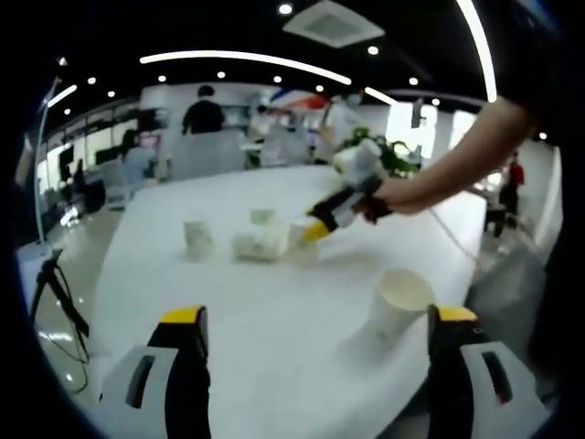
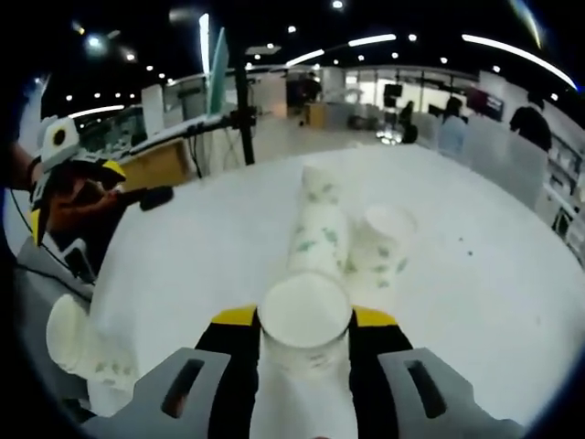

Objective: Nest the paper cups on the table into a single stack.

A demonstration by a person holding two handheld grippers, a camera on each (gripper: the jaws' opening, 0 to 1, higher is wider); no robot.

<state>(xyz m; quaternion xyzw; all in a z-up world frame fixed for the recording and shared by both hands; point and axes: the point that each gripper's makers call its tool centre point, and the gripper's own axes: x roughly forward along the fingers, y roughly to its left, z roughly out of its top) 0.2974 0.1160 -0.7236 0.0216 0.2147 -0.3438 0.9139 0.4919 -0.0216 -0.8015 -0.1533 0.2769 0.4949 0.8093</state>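
Both my grippers differ: the right gripper [image 2: 304,340] clamps a white green-printed paper cup [image 2: 305,322], the left gripper [image 1: 320,340] stands wide, another cup [image 1: 396,305] at two o'clock.

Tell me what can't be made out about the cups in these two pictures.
- Held cup, right gripper view: its lower body is hidden by the right gripper fingers.
- Lying stack, left gripper view: cup count too blurred.
- Edge cup, right gripper view: base hidden behind the table edge.

white cups [image 2: 320,233] with green leaf print; white table [image 2: 475,274]; yellow-tipped black fingers [image 2: 239,325].
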